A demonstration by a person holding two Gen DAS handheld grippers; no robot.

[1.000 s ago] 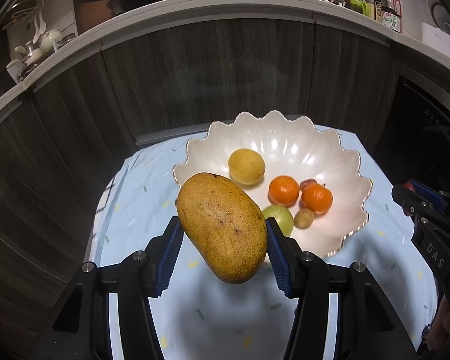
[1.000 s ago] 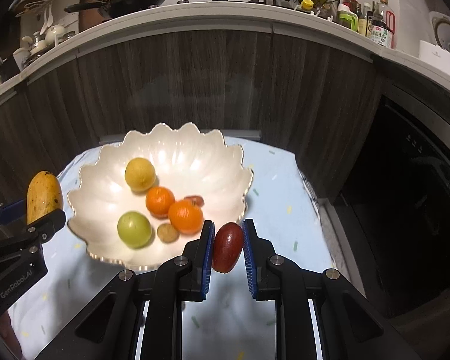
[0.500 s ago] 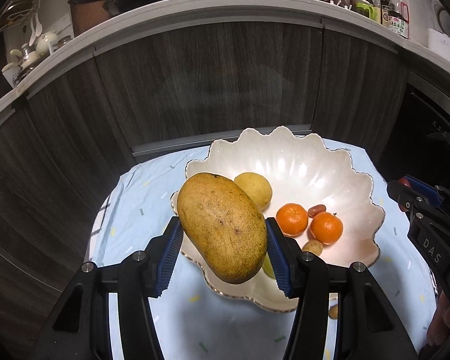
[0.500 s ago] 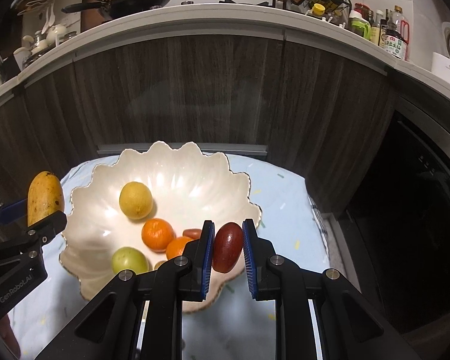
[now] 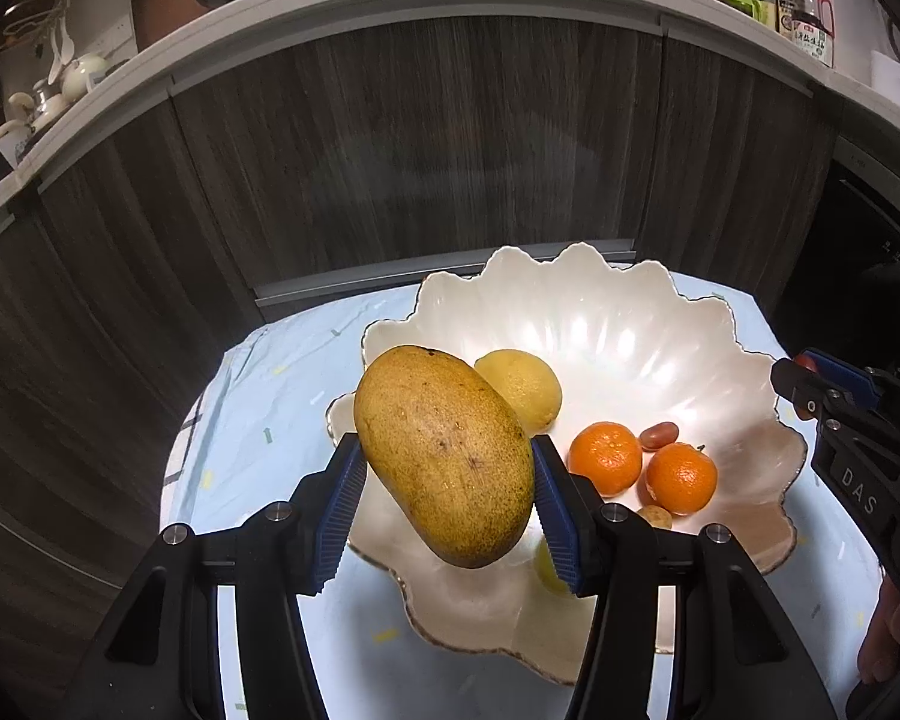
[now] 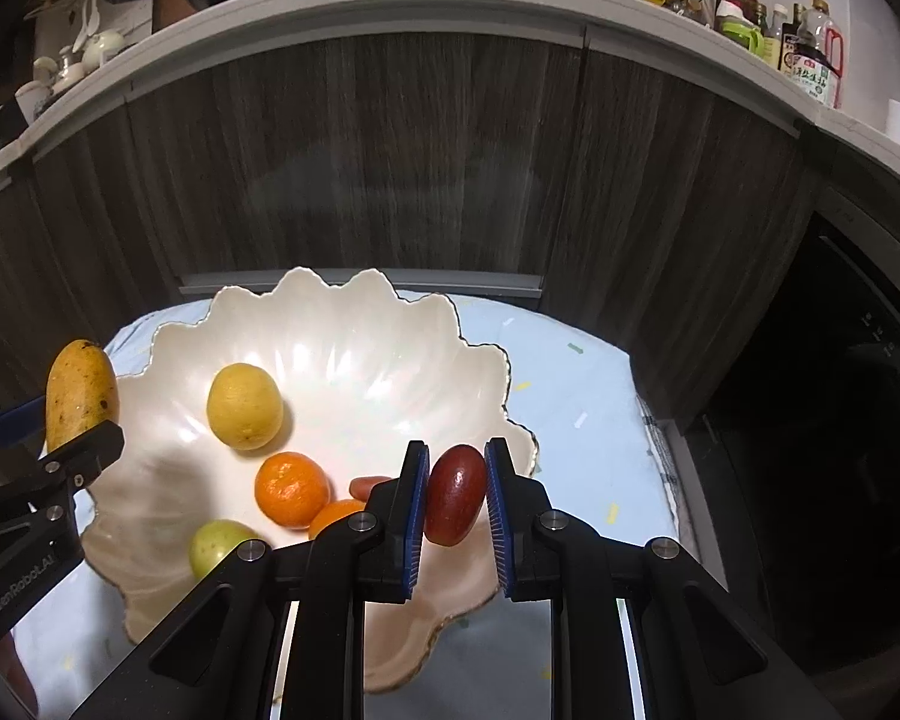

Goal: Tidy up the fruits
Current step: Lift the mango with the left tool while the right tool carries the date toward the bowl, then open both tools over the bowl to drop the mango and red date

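The placing step is in hand: a speckled yellow mango (image 5: 444, 456) is clamped in the left hand-held gripper (image 5: 447, 501) above the near left rim of the scalloped white ceramic bowl (image 5: 624, 324). A small dark red oval fruit (image 6: 455, 495) is gripped by the right hand-held gripper (image 6: 455, 507) over the bowl's right side. Lowering into bare bowl space, clear of the fruit already lying there, is judged to be called for before release. Both are held level, pointing forward.

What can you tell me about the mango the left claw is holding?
The mango is large, oval and yellow-brown, its skin matte with dark speckles and a small dark spot at the upper tip. It hangs tilted, tip up and leftward, clamped at its sides between the left claw's blue ribbed pads, above the near left rim of the white scalloped bowl, touching nothing else.
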